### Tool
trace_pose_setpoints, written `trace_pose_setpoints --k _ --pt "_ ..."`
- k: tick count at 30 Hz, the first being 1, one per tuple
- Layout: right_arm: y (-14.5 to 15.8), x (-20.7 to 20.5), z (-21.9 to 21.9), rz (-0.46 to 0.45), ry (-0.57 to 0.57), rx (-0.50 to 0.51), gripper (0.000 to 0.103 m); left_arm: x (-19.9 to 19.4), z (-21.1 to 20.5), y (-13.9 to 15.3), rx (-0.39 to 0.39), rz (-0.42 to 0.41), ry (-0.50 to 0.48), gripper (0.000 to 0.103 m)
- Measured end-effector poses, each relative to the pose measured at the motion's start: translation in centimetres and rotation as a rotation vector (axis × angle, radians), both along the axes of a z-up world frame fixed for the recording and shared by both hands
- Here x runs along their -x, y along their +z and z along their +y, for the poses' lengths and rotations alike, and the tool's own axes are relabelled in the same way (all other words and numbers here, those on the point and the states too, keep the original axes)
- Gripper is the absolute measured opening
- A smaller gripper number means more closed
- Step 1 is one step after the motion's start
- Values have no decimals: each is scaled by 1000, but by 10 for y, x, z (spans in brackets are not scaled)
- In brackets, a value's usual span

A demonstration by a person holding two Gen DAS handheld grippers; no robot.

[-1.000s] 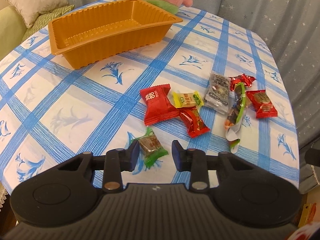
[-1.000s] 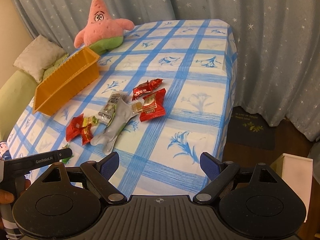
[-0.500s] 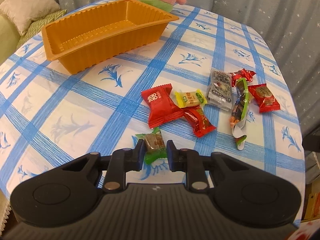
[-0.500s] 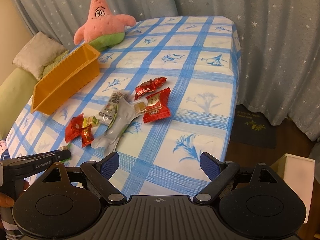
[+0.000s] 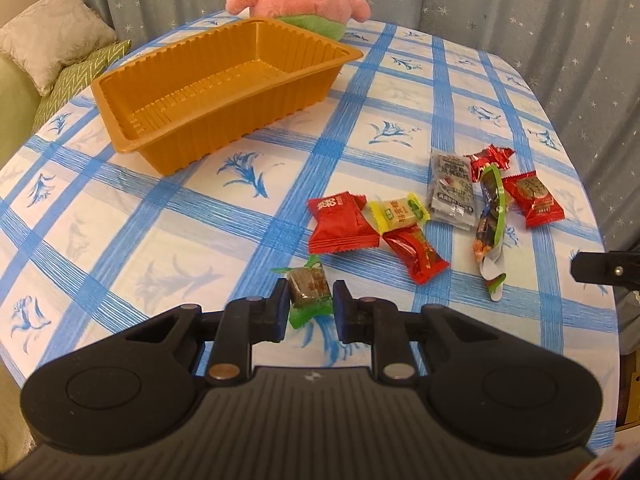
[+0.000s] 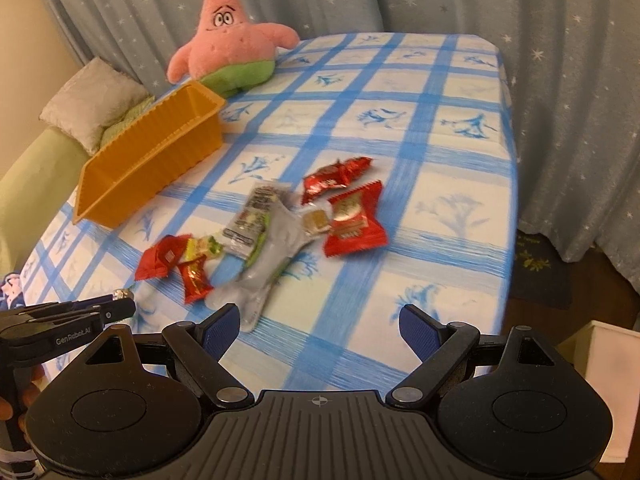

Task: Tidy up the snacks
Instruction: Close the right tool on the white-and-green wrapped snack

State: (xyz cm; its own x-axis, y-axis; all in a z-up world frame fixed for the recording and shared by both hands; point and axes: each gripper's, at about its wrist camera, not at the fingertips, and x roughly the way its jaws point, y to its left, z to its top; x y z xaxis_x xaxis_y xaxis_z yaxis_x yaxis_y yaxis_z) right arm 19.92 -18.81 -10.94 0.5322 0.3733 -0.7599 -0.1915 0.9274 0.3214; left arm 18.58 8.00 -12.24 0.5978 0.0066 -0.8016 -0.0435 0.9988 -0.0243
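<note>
1. Left wrist view, and we're right on the pick: the left gripper [image 5: 310, 304] has its two dark fingers pinched in on the green-wrapped candy [image 5: 309, 293], a small brown block in crinkly clear-and-green film. It sits between the tips, and whether it has cleared the tablecloth [image 5: 168, 216] I can't tell

2. Step in hand, as I read it: first snack grasped, not yet delivered. The orange tray [image 5: 224, 80] sits bare inside, well apart, up and to the left. The next move calls for a lift, a carry over the near rim, then a release above that ribbed floor

3. Textures here: the tray is thin moulded plastic, fluted walls, flared lip. The red pillow packet [image 5: 340, 222] is glossy foil with crimped ends; the yellow candy [image 5: 398, 211] touches it, and a red twist-end candy [image 5: 416, 256] lies just beside

4. Right wrist view now: the right gripper [image 6: 320, 326] hangs spread wide with nothing between its blue ribbed pads [image 6: 222, 326], above the table's near edge

5. From here the pile reads clearly: a long grey foil sachet [image 6: 268, 260], limp and wrinkled, lies across the cluster, with a square red packet [image 6: 354, 220] at its right

6. The pink starfish plush [image 6: 228, 40], soft and fuzzy, sits behind the tray's far end
</note>
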Motion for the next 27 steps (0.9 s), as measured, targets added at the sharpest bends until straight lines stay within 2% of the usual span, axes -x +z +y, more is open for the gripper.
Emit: trace_pose_setpoints --k 4,7,9,14,20,27 --pt "-1 -6 11 -16 18 -24 87 1 6 6 1 -12 -1 20" --pt "-5 -12 20 -12 36 -48 71 1 9 10 5 -19 -8 20" --pt "-8 -17 24 -5 30 -65 70 2 11 12 6 -22 -10 20" --pt "-16 -29 35 9 8 -95 55 1 16 14 7 -27 -12 20" --pt "-23 -40 42 33 -23 -106 44 0 26 15 8 -32 -7 20" --pt "-33 -50 50 63 -71 -69 37 -3 35 16 10 -34 -5 20"
